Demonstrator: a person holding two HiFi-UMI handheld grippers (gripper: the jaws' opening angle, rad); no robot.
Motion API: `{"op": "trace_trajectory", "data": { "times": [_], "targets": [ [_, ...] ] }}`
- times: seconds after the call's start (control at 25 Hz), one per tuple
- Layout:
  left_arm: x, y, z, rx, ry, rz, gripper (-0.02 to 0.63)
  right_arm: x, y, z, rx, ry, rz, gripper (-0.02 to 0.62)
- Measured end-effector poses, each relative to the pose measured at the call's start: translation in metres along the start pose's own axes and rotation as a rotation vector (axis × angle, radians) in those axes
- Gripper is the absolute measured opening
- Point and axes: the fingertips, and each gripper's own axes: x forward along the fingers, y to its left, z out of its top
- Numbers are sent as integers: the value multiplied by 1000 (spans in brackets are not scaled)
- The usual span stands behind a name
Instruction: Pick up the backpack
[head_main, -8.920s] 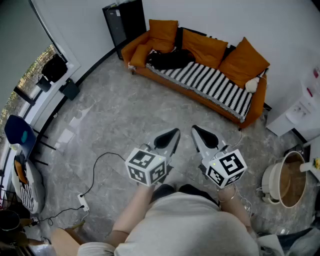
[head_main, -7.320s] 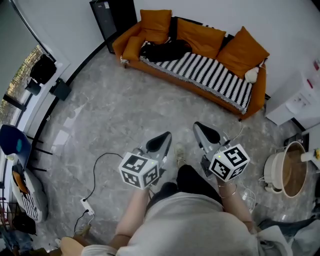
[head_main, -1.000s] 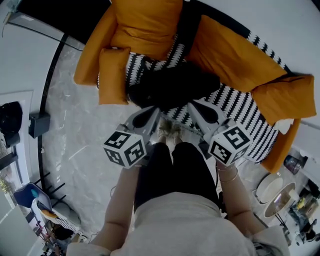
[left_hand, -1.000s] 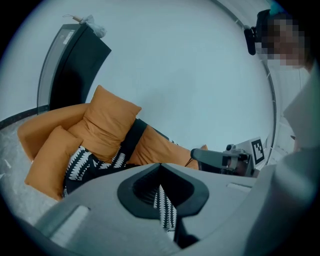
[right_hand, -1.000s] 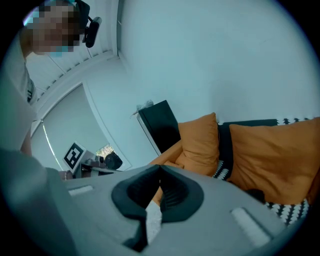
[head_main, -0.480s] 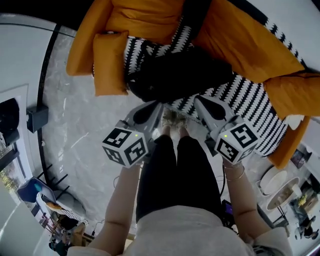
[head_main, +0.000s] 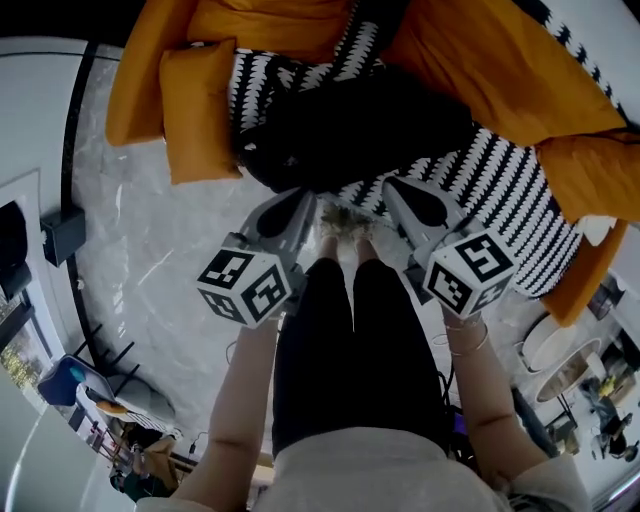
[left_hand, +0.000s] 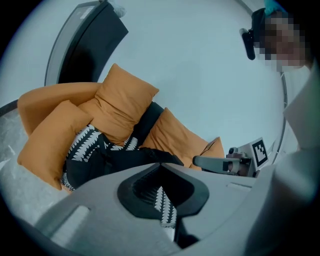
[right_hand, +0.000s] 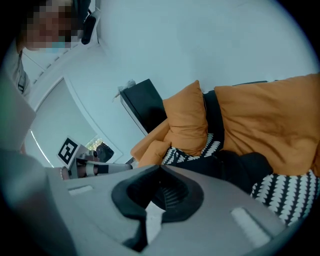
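Black backpack (head_main: 350, 130) lies on the black-and-white striped throw (head_main: 500, 190) of the orange sofa (head_main: 140, 80), toward the seat's front edge and just beside an orange cushion (head_main: 200, 110). Left gripper (head_main: 298, 197) and right gripper (head_main: 392, 188) are held side by side above the person's feet (head_main: 345, 228), tips pointed at the backpack's near edge. Fingers (left_hand: 100, 195) of both grippers are pressed together with nothing pinched (in each gripper view the tips meet, and the backpack lies beyond them).
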Motion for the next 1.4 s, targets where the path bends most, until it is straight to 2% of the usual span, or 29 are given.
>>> {"op": "trace_trajectory", "data": {
  "times": [0.16,0.32,0.44,0.56,0.76,0.8,0.84,0.96,1.12,1.24,1.4],
  "targets": [
    [3,11,-11,-25,8,18,8,2,-10,-9,12,18,-17,3],
    [9,25,-35,-15,50,50,8,4,-27,-21,39,24,-34,3],
    [11,36,-47,-51,63,71,8,2,-40,-26,53,17,-58,3],
    [18,50,-58,-87,91,102,9,1,-58,-32,60,8,-110,3],
    [24,74,-66,-128,86,152,11,0,-92,-48,95,27,-219,5],
    [24,78,-69,-145,84,163,15,-1,-98,-51,109,35,-232,37],
    [22,84,-70,-162,75,182,24,-2,-103,-52,122,42,-240,145],
    [18,103,-74,-200,47,261,119,-4,-118,-52,139,34,-275,151],
    [13,123,-83,-239,44,331,205,-12,-141,-49,135,-4,-389,236],
    [10,136,-86,-268,39,390,297,-19,-155,-50,164,-33,-447,263],
    [12,148,-94,-298,47,396,327,-21,-171,-58,227,-54,-474,293]
  ]
}}
